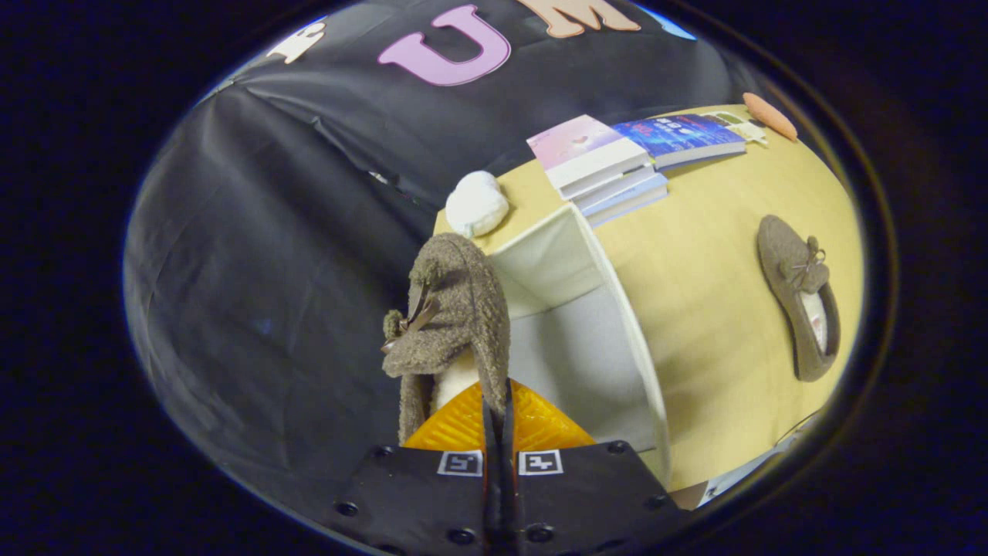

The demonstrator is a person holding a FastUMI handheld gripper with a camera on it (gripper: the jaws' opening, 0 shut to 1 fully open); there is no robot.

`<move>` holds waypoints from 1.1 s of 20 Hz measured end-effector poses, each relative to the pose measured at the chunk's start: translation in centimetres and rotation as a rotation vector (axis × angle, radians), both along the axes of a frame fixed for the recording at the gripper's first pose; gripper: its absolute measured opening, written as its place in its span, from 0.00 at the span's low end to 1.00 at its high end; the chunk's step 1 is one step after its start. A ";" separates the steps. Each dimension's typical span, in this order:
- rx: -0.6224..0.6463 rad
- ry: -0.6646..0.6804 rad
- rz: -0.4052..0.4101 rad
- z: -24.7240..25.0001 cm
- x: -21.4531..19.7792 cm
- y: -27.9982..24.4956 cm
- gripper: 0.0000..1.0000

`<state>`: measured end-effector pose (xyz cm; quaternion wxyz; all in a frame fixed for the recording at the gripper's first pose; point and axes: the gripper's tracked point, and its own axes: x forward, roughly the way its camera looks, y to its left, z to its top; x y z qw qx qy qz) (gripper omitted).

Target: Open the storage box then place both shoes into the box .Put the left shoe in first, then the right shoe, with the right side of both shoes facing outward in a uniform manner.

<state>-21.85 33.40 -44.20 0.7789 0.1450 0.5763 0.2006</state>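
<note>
My gripper point(498, 405) is shut on the heel rim of a brown fuzzy shoe point(451, 309) with a small bow, which hangs in the air just ahead of the fingers, beside the open white storage box point(617, 309). The view is strongly tilted. The box's pale inside shows just past the shoe, with nothing seen in it. A second brown fuzzy shoe point(799, 297) with a bow lies flat on the yellow table point(710, 324), well away from the box on its far side.
A white plush lump point(477, 203) sits on the table by the box's far corner. A stack of books point(610, 166) and a blue book point(683, 137) lie beyond the box. An orange oval thing point(769, 116) rests at the table's far edge.
</note>
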 end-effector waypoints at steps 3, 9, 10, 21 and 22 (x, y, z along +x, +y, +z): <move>-0.020 0.019 0.010 -1.7 -0.9 0.7 0.03; -0.064 0.061 0.043 -5.0 -2.6 1.3 0.08; -0.061 0.065 0.051 -4.8 -2.7 1.3 0.13; 0.031 0.022 -0.028 -2.3 0.4 0.1 0.22; 0.051 0.002 -0.047 -1.5 1.4 -0.3 0.21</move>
